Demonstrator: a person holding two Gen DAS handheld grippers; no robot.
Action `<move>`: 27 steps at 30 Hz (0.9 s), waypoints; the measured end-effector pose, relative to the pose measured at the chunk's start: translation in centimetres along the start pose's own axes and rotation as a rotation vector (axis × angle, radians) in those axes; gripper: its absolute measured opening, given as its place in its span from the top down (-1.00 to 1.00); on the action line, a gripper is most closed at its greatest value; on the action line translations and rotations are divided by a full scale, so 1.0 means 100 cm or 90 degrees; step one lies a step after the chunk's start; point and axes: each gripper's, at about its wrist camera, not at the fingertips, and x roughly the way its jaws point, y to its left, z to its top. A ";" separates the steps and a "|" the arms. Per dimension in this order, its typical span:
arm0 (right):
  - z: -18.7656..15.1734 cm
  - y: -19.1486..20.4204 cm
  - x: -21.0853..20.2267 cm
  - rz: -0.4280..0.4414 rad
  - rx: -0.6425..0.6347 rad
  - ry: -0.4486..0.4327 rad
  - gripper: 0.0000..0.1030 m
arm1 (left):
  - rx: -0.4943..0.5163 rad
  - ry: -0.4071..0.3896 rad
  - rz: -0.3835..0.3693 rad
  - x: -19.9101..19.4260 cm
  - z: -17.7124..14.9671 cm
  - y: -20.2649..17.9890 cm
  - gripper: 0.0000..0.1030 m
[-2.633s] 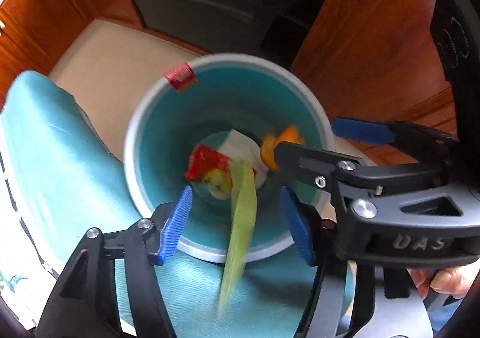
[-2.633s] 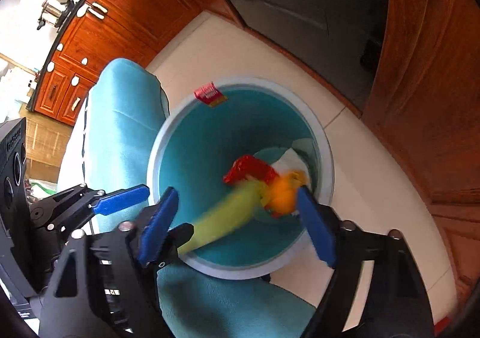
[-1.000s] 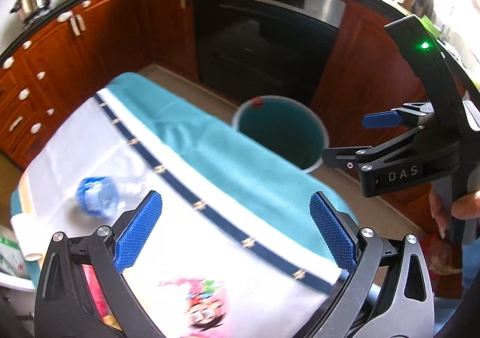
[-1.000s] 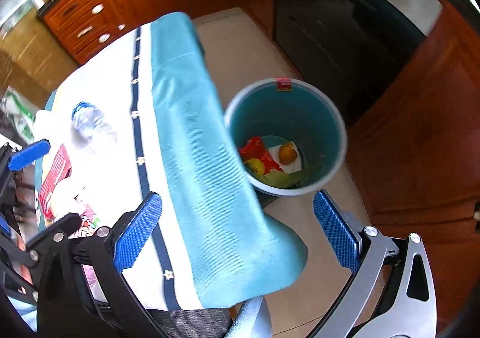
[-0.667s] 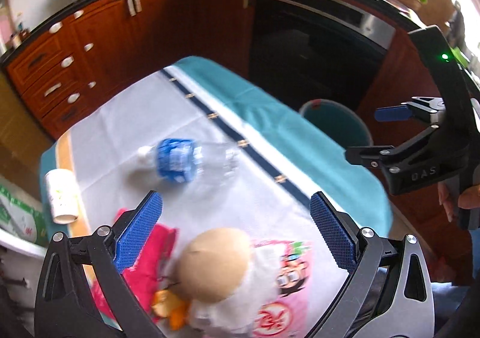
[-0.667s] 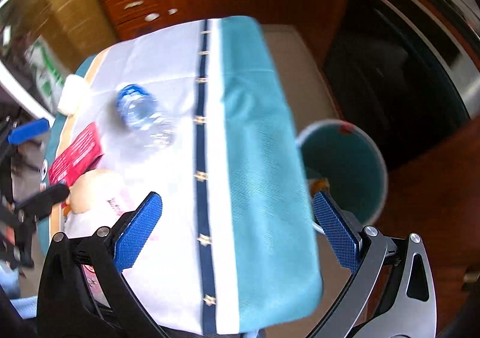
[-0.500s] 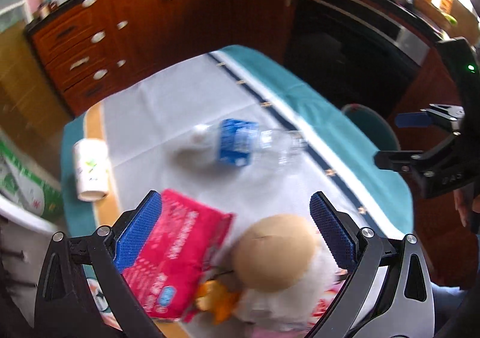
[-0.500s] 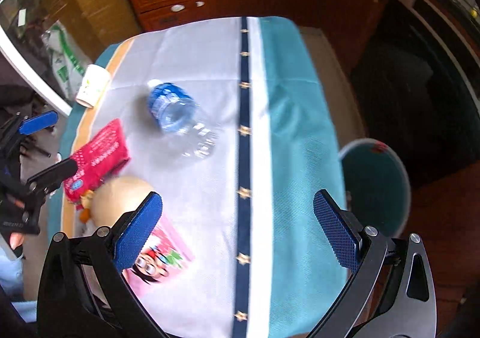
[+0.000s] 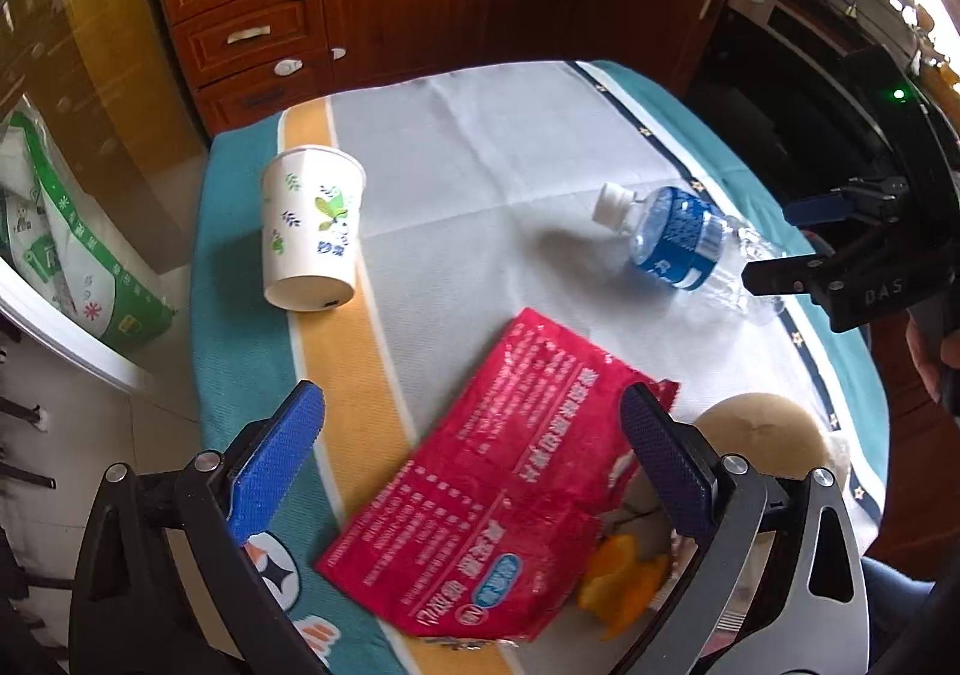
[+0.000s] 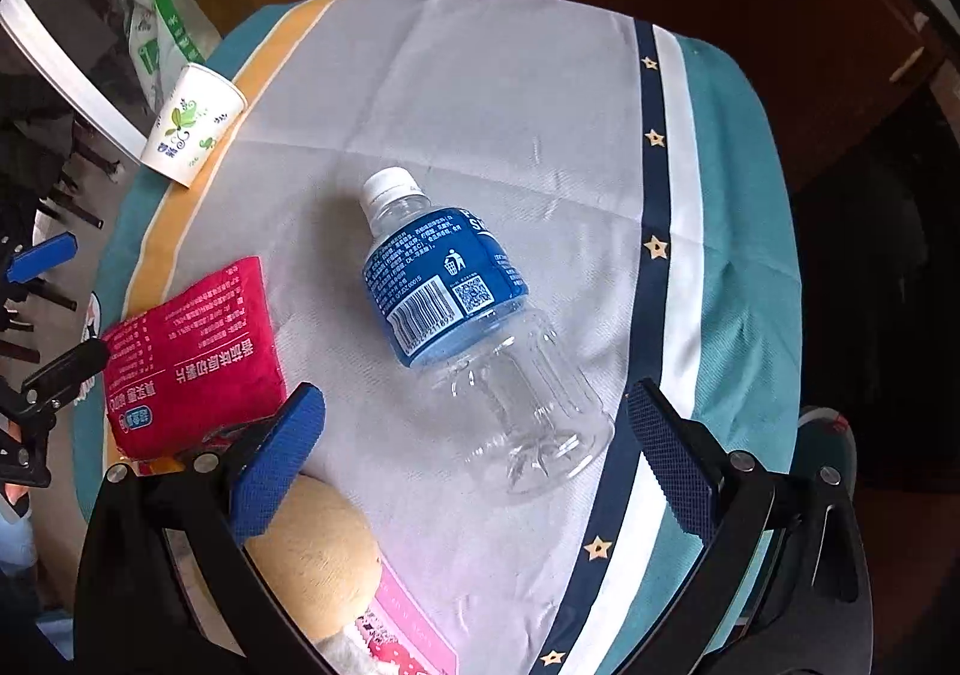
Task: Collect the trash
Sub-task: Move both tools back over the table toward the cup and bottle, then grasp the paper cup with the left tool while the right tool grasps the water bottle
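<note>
the empty bottle lies on its side on the tablecloth, cap pointing away, directly ahead of the wide-open right gripper, which is nearer than the also open left gripper.

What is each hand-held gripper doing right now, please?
Left hand-held gripper: open, holding nothing.
Right hand-held gripper: open, holding nothing.

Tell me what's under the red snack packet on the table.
The red snack packet lies flat on the tablecloth, across its orange and white stripes. Orange peel pieces poke out at its lower right edge. Whatever else lies beneath is covered.
</note>
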 end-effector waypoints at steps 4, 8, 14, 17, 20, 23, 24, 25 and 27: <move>0.007 0.004 0.022 -0.017 -0.020 0.035 -0.89 | -0.016 0.003 0.003 0.008 0.004 0.023 -0.92; 0.011 0.010 0.037 -0.014 -0.015 0.053 -0.85 | -0.048 0.004 0.006 0.015 0.013 0.051 -0.92; 0.026 0.021 0.044 0.018 0.029 0.041 -0.29 | -0.105 0.010 0.026 0.037 0.033 0.093 -0.92; 0.031 0.027 0.046 0.018 0.027 0.029 -0.29 | -0.117 0.020 0.030 0.050 0.045 0.103 -0.92; 0.033 0.028 0.046 0.015 0.031 0.026 -0.29 | -0.132 0.031 0.015 0.063 0.057 0.106 -0.92; 0.028 0.024 0.055 0.027 0.044 0.050 -0.22 | -0.133 0.040 0.011 0.074 0.065 0.103 -0.92; 0.025 0.024 0.060 0.032 0.048 0.057 -0.22 | -0.131 0.043 0.014 0.078 0.067 0.102 -0.92; 0.026 0.020 0.063 0.032 0.050 0.060 -0.21 | -0.128 0.046 0.017 0.082 0.068 0.102 -0.92; 0.022 0.019 0.065 0.026 0.048 0.051 -0.15 | -0.124 0.043 0.023 0.088 0.070 0.100 -0.92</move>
